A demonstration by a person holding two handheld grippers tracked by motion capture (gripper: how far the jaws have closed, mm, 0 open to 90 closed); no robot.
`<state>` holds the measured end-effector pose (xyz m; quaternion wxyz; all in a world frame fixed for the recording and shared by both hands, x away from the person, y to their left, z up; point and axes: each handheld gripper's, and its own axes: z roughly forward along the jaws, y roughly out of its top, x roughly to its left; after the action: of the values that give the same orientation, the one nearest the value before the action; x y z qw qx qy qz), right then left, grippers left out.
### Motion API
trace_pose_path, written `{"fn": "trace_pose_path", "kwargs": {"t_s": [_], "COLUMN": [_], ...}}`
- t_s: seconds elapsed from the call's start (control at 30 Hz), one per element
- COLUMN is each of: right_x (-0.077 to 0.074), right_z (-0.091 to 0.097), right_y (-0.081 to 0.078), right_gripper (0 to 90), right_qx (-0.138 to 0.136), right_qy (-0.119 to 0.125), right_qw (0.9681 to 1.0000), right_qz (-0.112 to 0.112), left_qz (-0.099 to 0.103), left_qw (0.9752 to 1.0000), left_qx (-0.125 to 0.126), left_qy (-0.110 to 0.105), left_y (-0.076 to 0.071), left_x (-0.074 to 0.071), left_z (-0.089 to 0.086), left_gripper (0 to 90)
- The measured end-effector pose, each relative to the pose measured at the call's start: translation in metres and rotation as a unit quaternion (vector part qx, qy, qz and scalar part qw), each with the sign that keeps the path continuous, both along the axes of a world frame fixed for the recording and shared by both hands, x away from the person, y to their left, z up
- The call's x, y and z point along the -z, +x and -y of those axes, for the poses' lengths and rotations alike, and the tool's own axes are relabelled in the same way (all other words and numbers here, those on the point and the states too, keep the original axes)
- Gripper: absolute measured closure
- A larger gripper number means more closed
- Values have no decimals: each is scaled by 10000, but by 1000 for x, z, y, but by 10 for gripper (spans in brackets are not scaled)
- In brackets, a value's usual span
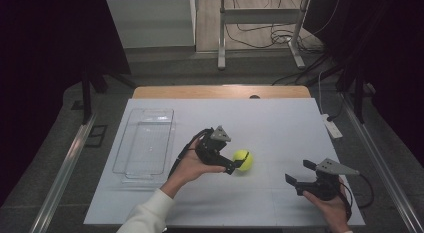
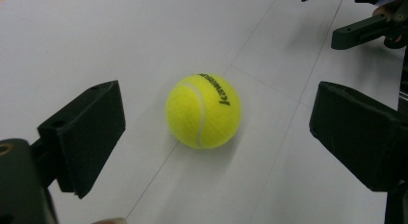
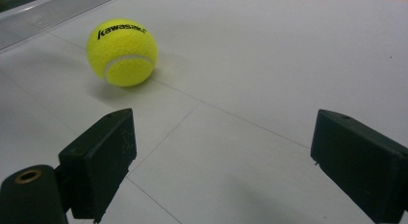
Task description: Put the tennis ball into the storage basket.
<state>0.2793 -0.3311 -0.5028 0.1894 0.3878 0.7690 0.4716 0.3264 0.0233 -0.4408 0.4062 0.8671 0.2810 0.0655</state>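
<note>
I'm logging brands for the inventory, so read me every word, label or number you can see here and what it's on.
"kawasaki", in black letters on the yellow tennis ball; it reads most clearly in the right gripper view.
The same print shows sideways in the left gripper view, its last letters curving out of sight.
No other text is readable.

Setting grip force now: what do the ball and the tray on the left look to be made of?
Ball: fuzzy yellow felt, matte, with a white seam and black print; looks like a tennis ball, so likely rubber underneath. Tray: clear, glossy, probably hard plastic; the table shows through it and its rims catch highlights.
</note>
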Motion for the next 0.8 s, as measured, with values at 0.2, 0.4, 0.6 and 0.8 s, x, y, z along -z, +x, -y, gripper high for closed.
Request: {"fn": "trace_pose_path", "kwargs": {"t_s": [0.2,0.4,0.6,0.8], "right_x": [0,0,0,0], "right_z": [0,0,0,1], "right_y": [0,0,0,0], "right_gripper": [90,90,90,90], "right_qx": [15,8,4,4], "right_qy": [-10,-31,-29,-27], "right_qw": [10000,10000,10000,10000], "right_qz": [-7,-5,-2,7], "left_qz": [-98,-145,-243,-290], "left_qw": [9999,9998,9994,9991], "left_qx": [-3,-52,-84,-20], "left_qy": [86,146,211,293], "left_y": [6,11,19,23], "left_x": [6,9,13,16], "left_z": [6,12,19,26], "left_gripper": [50,35,29,27]}}
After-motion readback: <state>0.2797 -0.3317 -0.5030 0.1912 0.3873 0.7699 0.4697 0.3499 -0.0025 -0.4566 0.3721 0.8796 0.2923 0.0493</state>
